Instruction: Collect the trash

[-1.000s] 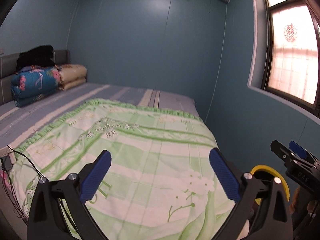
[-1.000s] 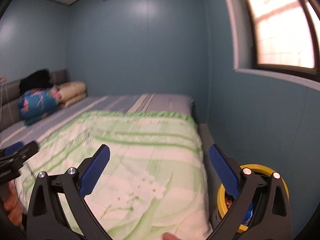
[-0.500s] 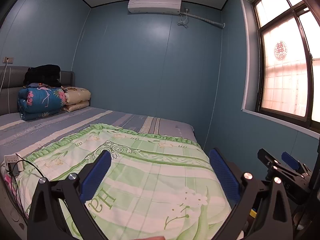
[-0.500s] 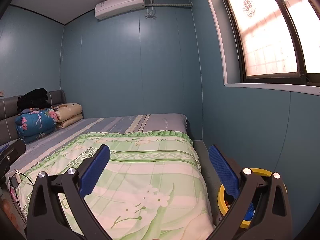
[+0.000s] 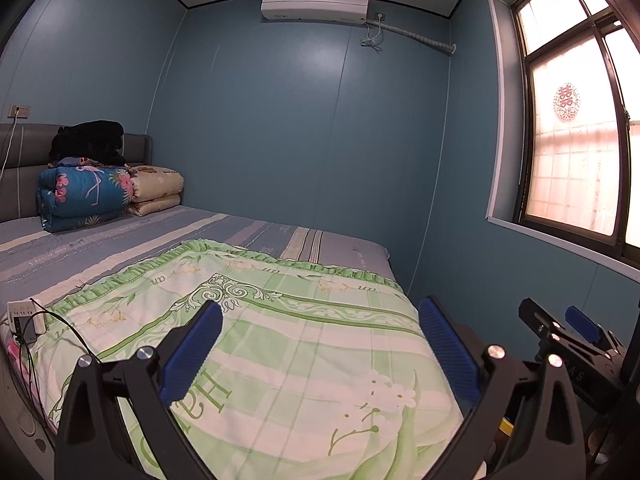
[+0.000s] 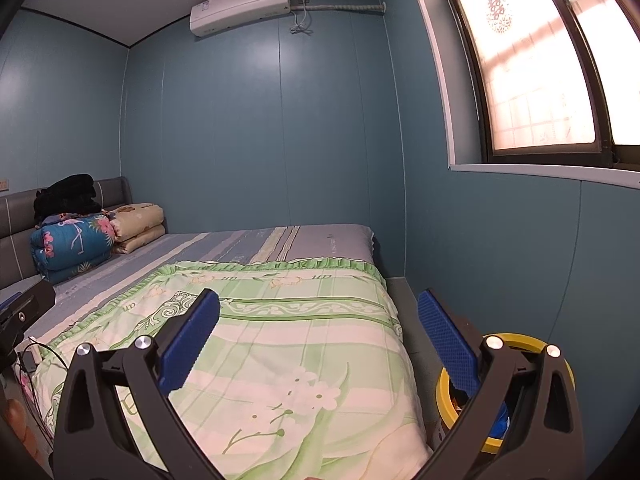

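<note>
Blue-padded, the left gripper (image 5: pixel 320 344) gapes wide and empty over the green quilt (image 5: pixel 280 344), no litter visible, while the right gripper (image 6: pixel 318 340), equally wide and bare, has the yellow-rimmed bin (image 6: pixel 516 340) beside the bed, so scan lower before reaching.

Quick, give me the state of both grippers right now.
Left gripper: open, holding nothing, above the green quilt.
Right gripper: open, holding nothing.
</note>
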`<state>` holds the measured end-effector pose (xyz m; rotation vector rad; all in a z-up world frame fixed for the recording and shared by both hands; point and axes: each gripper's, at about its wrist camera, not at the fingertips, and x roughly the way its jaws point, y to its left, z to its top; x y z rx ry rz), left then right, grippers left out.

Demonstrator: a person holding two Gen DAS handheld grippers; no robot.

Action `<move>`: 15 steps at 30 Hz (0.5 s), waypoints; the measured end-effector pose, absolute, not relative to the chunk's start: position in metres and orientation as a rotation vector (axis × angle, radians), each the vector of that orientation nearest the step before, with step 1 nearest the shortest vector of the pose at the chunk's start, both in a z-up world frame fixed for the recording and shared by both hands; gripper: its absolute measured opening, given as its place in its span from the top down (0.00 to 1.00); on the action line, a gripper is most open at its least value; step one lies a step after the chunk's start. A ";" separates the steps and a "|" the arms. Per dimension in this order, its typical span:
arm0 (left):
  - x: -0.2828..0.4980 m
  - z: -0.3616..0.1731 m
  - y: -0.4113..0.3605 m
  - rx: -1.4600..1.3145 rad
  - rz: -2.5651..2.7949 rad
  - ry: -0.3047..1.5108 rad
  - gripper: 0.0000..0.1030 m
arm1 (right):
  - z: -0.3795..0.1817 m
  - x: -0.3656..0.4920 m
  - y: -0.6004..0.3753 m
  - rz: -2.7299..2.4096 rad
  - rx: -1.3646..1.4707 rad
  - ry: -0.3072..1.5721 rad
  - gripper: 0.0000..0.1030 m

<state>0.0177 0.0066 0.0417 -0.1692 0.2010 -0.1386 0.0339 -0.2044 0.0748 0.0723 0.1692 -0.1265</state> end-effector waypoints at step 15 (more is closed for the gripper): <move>0.018 0.040 0.004 -0.157 -0.141 0.199 0.08 | 0.074 0.036 -0.207 -0.129 0.077 0.177 0.08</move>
